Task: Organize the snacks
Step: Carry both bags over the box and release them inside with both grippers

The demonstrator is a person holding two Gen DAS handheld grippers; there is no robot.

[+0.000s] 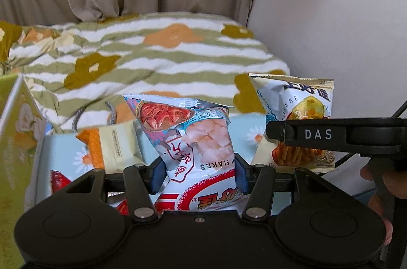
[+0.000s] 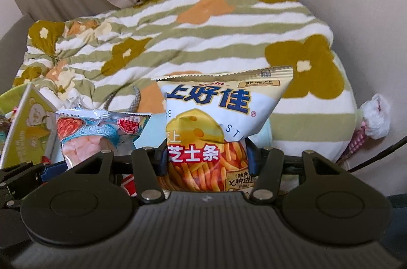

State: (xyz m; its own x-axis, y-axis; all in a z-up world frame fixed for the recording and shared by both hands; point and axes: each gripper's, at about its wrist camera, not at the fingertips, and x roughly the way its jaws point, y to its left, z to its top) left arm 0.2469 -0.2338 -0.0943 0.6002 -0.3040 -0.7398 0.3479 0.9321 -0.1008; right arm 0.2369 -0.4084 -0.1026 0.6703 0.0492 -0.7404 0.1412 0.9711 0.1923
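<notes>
Above the box of snacks (image 1: 38,167) we hold two bags: the shrimp flakes bag (image 1: 193,141) pinched in our left gripper (image 1: 198,174); the cheese sticks bag (image 2: 216,131) clamped in our right gripper (image 2: 207,159); both lifted clear, probably for sorting.

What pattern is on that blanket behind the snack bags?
The blanket has wavy green and white stripes with mustard and orange flowers; the right wrist view shows it best.

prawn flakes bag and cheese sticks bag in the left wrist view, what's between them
No snack lies between the prawn flakes bag and the cheese sticks bag in the left wrist view, only light blue flowered fabric behind the gap.
</notes>
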